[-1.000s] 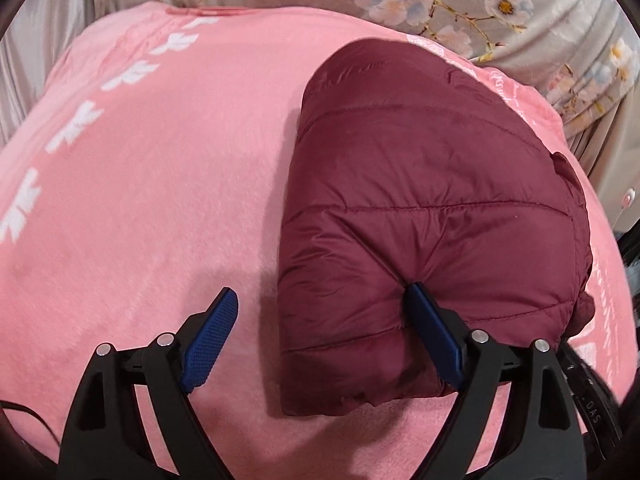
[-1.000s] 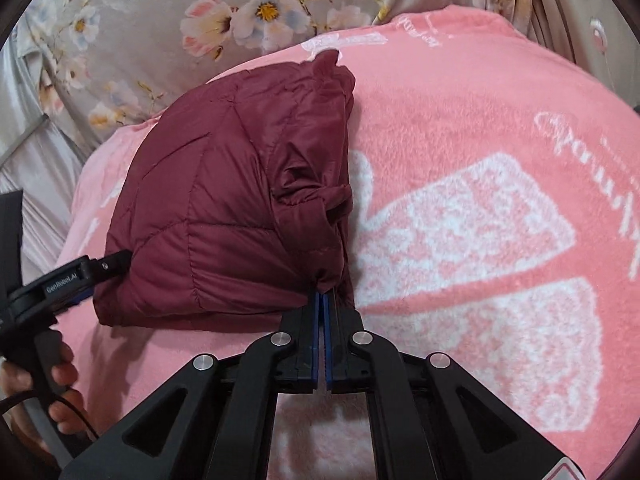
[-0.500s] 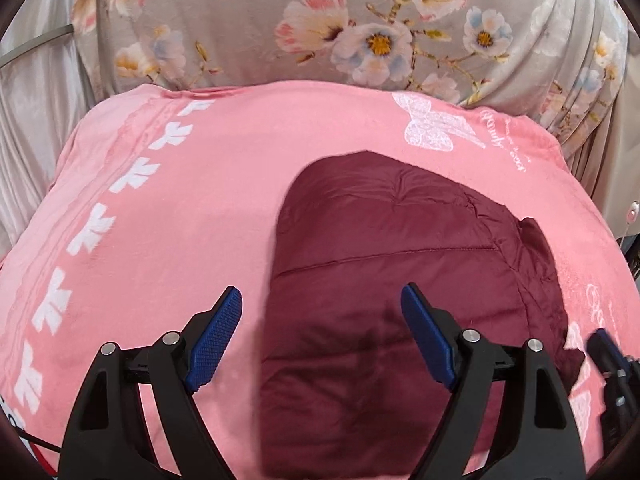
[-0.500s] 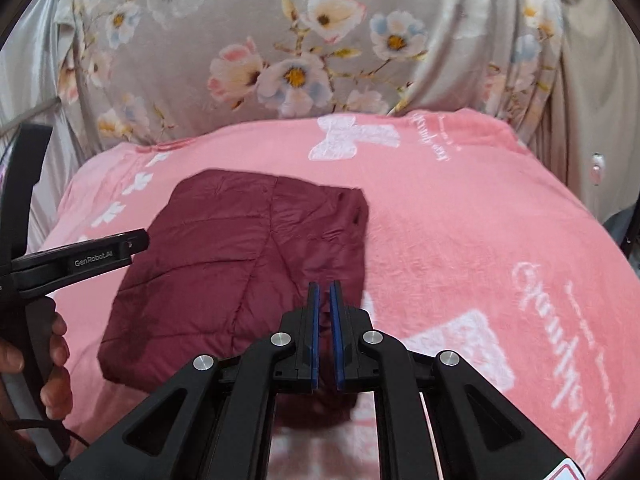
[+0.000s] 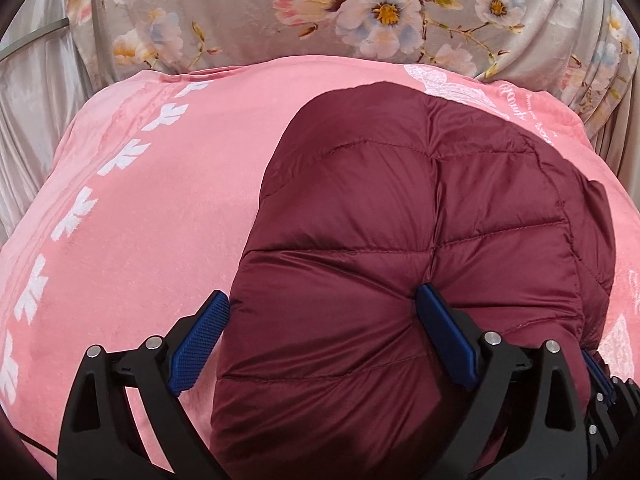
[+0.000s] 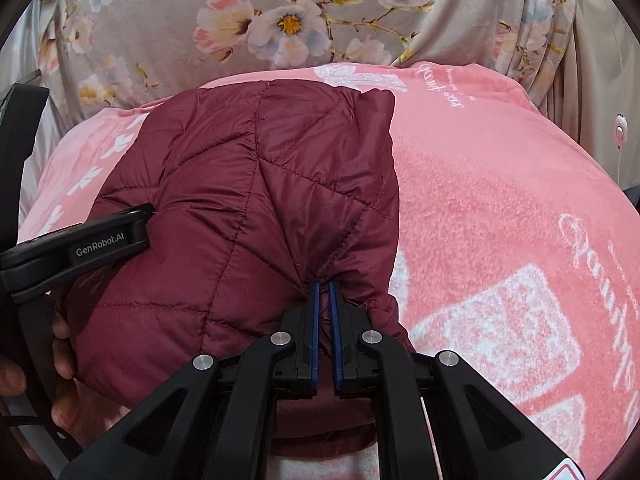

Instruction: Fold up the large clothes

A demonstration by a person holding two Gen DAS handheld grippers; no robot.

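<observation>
A maroon quilted jacket [image 5: 420,220] lies folded into a thick bundle on a pink blanket [image 5: 152,208]. My left gripper [image 5: 320,296] straddles the bundle's near left part and its jaws are opening. The right pad [image 5: 440,332] dents the top of the padding and the left pad [image 5: 200,336] sits at the bundle's left edge. My right gripper [image 6: 324,288] is shut on a puckered pinch of the jacket [image 6: 248,200] near its right front corner. One finger of the left gripper [image 6: 104,236] rests on the jacket's left side, with a person's hand [image 6: 60,360] below it.
The blanket [image 6: 500,220] covers a rounded surface, with bare pink to the left and right of the jacket. A grey floral cloth [image 5: 320,12] hangs behind it. A small white device on a cord [image 6: 619,132] hangs at the far right.
Half a second ago both grippers stood back from the jacket. Now both are close in again: the left jaws are wider and press into the bundle, and the right fingers pinch its fabric.
</observation>
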